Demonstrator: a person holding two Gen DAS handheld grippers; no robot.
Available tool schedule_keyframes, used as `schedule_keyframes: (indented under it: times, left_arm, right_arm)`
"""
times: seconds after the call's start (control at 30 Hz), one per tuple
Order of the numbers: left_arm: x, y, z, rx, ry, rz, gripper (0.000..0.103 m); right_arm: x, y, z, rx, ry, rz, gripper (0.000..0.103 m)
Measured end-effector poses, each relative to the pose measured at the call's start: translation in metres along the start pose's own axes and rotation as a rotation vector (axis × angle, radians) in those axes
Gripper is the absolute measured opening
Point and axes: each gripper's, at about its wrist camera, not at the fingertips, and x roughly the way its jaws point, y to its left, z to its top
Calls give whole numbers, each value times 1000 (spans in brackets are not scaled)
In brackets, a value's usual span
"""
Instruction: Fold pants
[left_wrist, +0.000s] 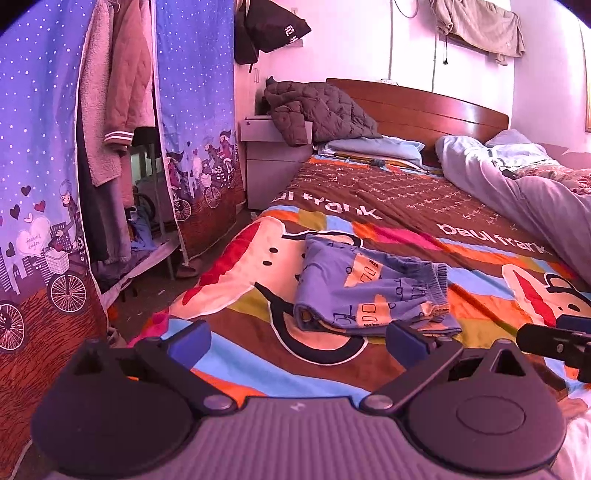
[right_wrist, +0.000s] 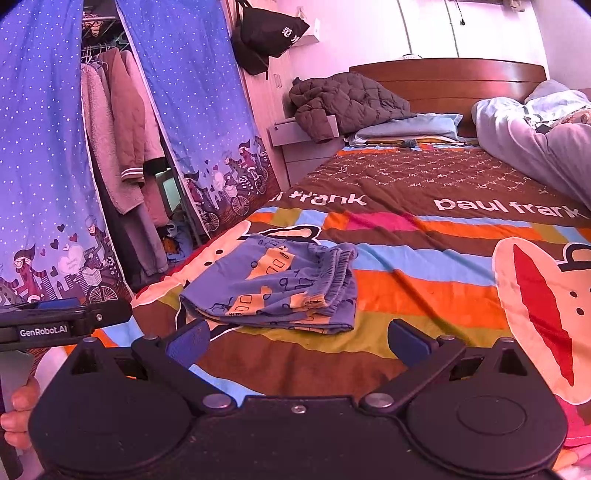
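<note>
The pants (left_wrist: 373, 291) lay on the bedspread (left_wrist: 480, 206) near the foot of the bed, already doubled into a compact stack with the elastic waistband on the right, so the folding looked finished or nearly so. Both grippers hung back from them, touching nothing: the left gripper (left_wrist: 297, 341) had its fingers spread wide and empty, and the right gripper (right_wrist: 297, 341) likewise stood wide and held nothing. If any step was left, it seemed to be one more fold or a smoothing of the loose bottom layer (its edge stuck out at the near side), which would call for both grippers to come forward and pinch the near edge. Nothing lay between grippers and pants. A grey quilt (left_wrist: 524, 192) was bunched well apart on the right, a dark jacket (left_wrist: 317, 110) sat by the headboard (left_wrist: 424, 107), and the wardrobe curtain (left_wrist: 37, 147) hung to the left.
</note>
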Motion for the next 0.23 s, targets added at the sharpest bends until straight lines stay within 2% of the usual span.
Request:
schedule_keyframes:
  times: [0.23]
  left_arm:
    - [0,-1,0,18,-17,16,103]
  right_arm:
    - [1,-1,-1,13,4,7,102]
